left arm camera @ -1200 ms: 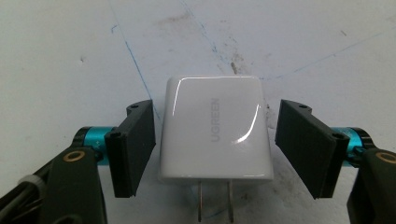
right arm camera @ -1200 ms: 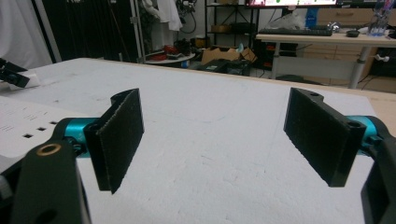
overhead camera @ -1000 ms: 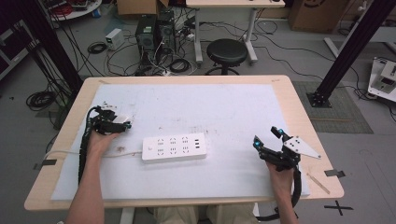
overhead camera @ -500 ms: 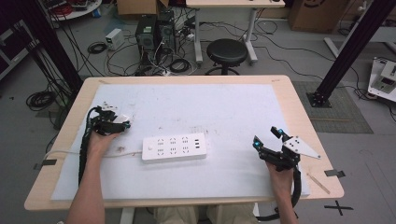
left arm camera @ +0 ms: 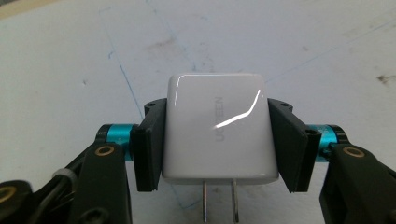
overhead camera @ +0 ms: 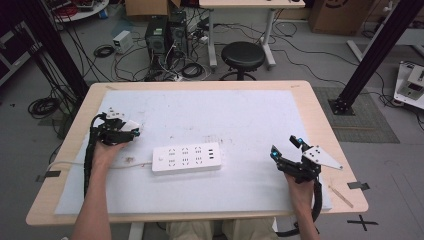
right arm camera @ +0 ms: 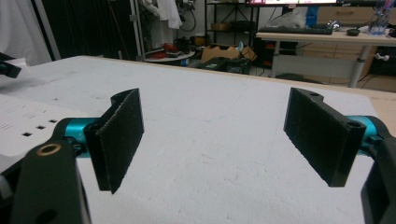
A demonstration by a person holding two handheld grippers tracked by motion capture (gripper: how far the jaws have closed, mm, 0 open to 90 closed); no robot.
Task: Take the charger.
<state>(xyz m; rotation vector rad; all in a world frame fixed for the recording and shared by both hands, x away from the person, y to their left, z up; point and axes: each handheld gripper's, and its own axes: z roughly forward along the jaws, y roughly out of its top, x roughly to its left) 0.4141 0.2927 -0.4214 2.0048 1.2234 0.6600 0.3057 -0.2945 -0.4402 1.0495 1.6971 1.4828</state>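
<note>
Two grippers work over a white mat (overhead camera: pixel 240 120) on a wooden table (overhead camera: pixel 320 105). Left gripper (left arm camera: pixel 215 140): its jaws have just been closing and now pinch a white charger (left arm camera: pixel 217 128) by two opposite side faces, one pad (left arm camera: pixel 152 140) flat on each. The charger's broad glossy face is turned up toward the gripper's camera, with faint grey lettering running along its length. Its long axis lies along the gripper's reach: the rounded end points away from the hand, and the two metal prongs (left arm camera: pixel 219 200) point back toward the wrist, emerging between the jaw bases. Whether the charger rests on the mat or sits just above it cannot be told.

High view: the left gripper (overhead camera: pixel 120 131) sits at the mat's left part, the charger (overhead camera: pixel 131 125) showing as a small pale block at its tip; prong direction is unreadable here. A white power strip (overhead camera: pixel 186 158) lies just beside this gripper, toward the other hand, long axis across the table, with its cord (overhead camera: pixel 75 164) passing under the left forearm. The right gripper (overhead camera: pixel 286 150) rests well apart from the strip.

Right gripper view: the jaws of the right gripper (right arm camera: pixel 215 140) stand spread wide with bare mat between the pads (right arm camera: pixel 119 140). The strip's socket end (right arm camera: pixel 28 123) appears beyond one jaw.
</note>
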